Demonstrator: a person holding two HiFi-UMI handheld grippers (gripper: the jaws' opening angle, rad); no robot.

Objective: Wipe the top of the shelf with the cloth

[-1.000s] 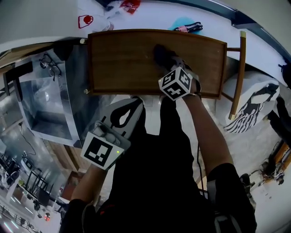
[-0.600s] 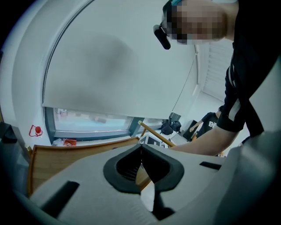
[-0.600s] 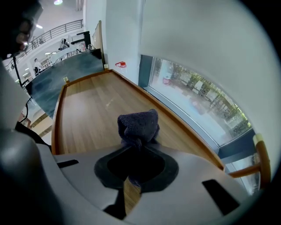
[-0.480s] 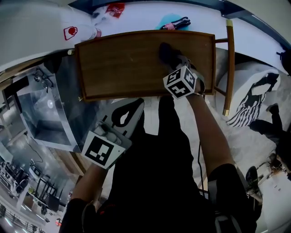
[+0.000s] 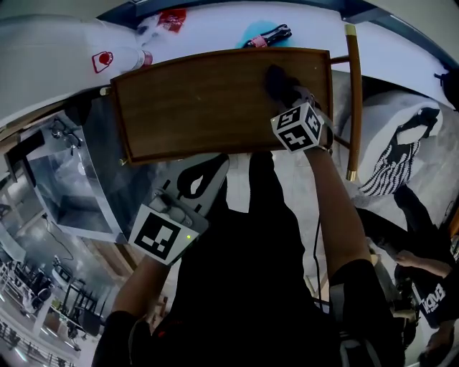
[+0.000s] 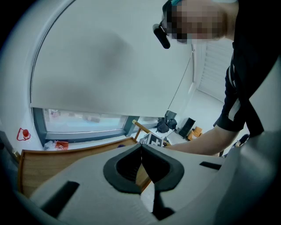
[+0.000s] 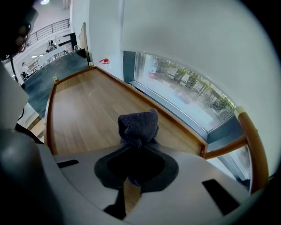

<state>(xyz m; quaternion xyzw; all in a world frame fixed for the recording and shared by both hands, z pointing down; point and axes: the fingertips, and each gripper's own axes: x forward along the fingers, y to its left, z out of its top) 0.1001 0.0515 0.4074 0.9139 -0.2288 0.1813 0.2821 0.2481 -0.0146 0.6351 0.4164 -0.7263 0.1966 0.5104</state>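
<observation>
The wooden shelf top (image 5: 193, 107) lies across the upper head view. A dark cloth (image 5: 278, 80) rests on its right part, with my right gripper (image 5: 285, 92) shut on it. In the right gripper view the bunched cloth (image 7: 138, 125) sticks out of the jaws of that gripper (image 7: 137, 147) and presses on the shelf top (image 7: 83, 110), close to the raised back edge. My left gripper (image 5: 203, 175) hangs in front of the shelf, below its front edge, off the wood. In the left gripper view this gripper (image 6: 141, 149) has its jaws together with nothing between them.
A wooden rail (image 5: 352, 100) stands at the shelf's right end. Behind the shelf a sill holds a red packet (image 5: 172, 18) and a cyan item with a black cable (image 5: 267, 34). A shiny grey box (image 5: 68, 179) sits to the left, a black-patterned white bag (image 5: 401, 154) to the right.
My right gripper has slid the cloth to the right along the shelf top, toward its right end. The left gripper has stayed in place.
</observation>
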